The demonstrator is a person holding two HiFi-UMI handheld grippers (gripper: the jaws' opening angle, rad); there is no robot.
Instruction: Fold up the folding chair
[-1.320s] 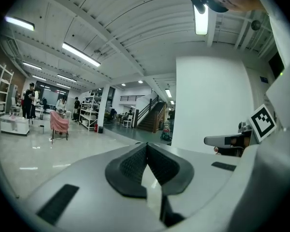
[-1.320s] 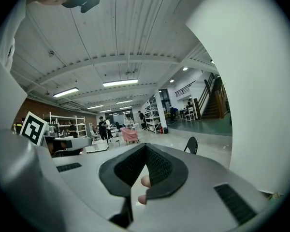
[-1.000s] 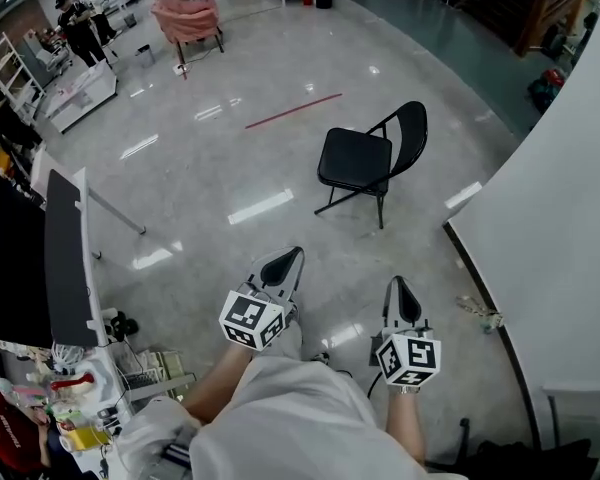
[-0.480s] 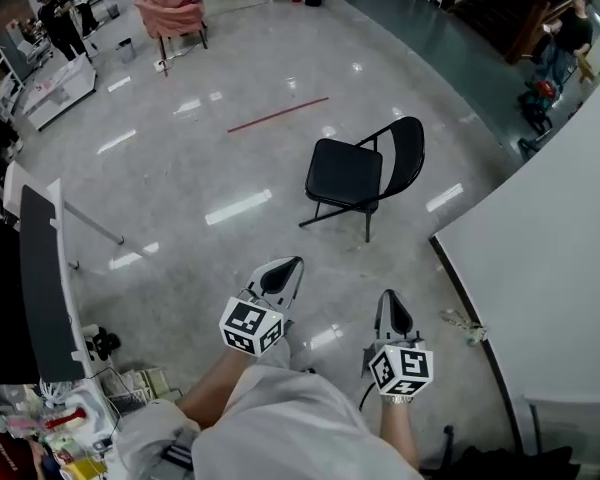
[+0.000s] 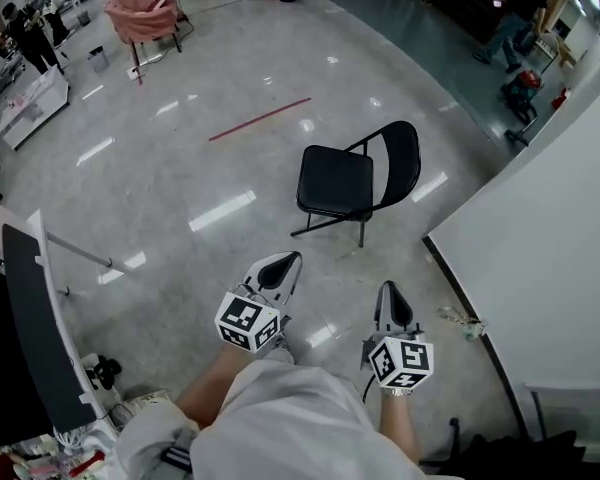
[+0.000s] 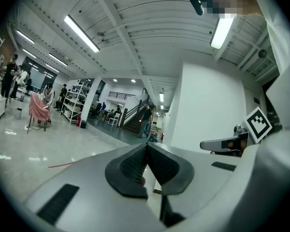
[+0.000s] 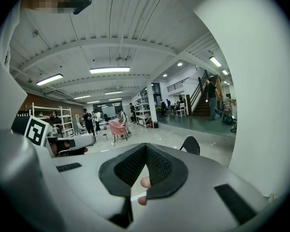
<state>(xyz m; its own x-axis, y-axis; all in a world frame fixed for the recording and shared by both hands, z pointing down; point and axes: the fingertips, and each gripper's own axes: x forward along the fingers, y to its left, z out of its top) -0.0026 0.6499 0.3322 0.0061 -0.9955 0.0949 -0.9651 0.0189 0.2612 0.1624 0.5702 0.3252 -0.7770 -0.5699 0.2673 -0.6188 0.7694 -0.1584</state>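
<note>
A black folding chair (image 5: 352, 180) stands unfolded on the glossy grey floor in the head view, its seat towards the left and its backrest (image 5: 401, 161) to the right. My left gripper (image 5: 282, 265) and right gripper (image 5: 390, 299) are held side by side in front of me, both short of the chair and touching nothing. Both are shut with nothing between the jaws. In the right gripper view the jaws (image 7: 145, 150) meet, and the chair's backrest (image 7: 191, 145) shows just past them. The left gripper view shows shut jaws (image 6: 146, 147) that hide the chair.
A white curved wall (image 5: 540, 258) runs close on the right. A red tape line (image 5: 259, 118) lies on the floor beyond the chair. A pink-draped chair (image 5: 140, 13) stands far back, and a dark table (image 5: 32, 318) with clutter is at my left. People stand in the distance.
I have walked forward: the chair sits closer to both grippers and lower left in the head view. Both grippers stay shut and empty.
</note>
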